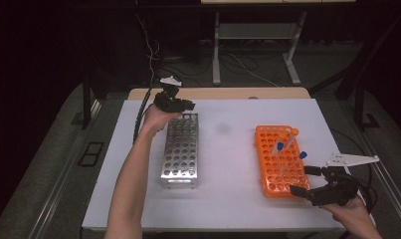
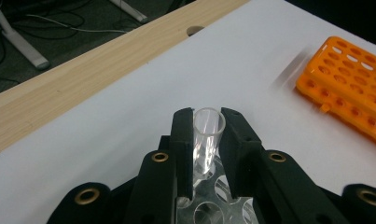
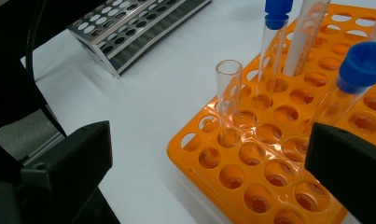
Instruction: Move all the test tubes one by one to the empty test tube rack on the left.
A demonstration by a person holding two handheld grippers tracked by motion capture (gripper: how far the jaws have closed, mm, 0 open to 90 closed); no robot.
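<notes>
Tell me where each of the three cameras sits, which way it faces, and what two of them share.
High view: fixed above the person's side, looking forward and down on the white table; both forearms enter from below, left gripper over the metal rack, right gripper by the orange rack.
Left gripper view: rides the left gripper, looking along jaws shut on a clear tube.
Right gripper view: rides the right gripper, jaws open toward an uncapped tube.
Shared: both gripper views show the orange rack and the metal rack.
</notes>
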